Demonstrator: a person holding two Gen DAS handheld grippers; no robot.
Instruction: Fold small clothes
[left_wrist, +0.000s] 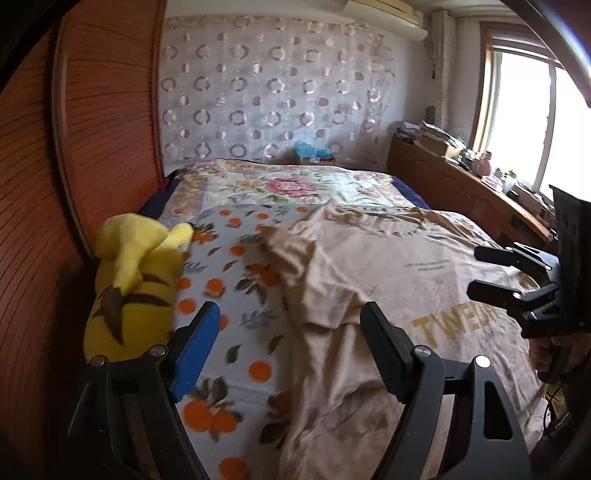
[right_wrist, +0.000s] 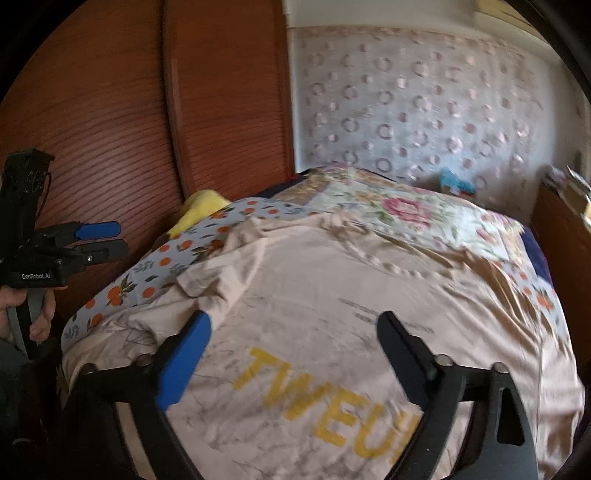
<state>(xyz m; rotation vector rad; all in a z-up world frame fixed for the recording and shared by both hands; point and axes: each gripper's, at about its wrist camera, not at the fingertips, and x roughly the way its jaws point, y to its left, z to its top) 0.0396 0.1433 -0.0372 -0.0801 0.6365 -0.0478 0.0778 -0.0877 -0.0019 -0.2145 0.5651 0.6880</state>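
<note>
While both tools were hanging over the bed with nothing in them, the shirt just lay there half sorted. The left tool (left_wrist: 291, 328) had its jaws spread wide, one blue pad and one black finger, nothing between them but air. The right tool (right_wrist: 295, 332) looked the same: released, jaws apart, hovering above the print on the chest.

Right under both sat the beige cotton t-shirt with the yellow lettering (right_wrist: 332, 295), spread over the bed (left_wrist: 295, 184) on a sheet printed with oranges and leaves (left_wrist: 229, 258). Its left sleeve (left_wrist: 295, 251) was bunched and flipped inward, just ahead of the left tool.

My guess on handling: light, floppy, thin fabric that creases easily and drags on the sheet, so no stiffness to rely on. I'd pinch it at the sleeve seam or the shoulder edge on each side, not mid-panel, otherwise it'd just tent up.

Writing: big yellow letters reading roughly "TWEU", cut off by the frame, plus a couple of tiny grey lines above that I couldn't read. The left tool's body said "GenRobot.AI" in the right camera. A yellow plush toy with brown stripes (left_wrist: 133, 288) sat beside the wooden headboard (left_wrist: 92, 147).
</note>
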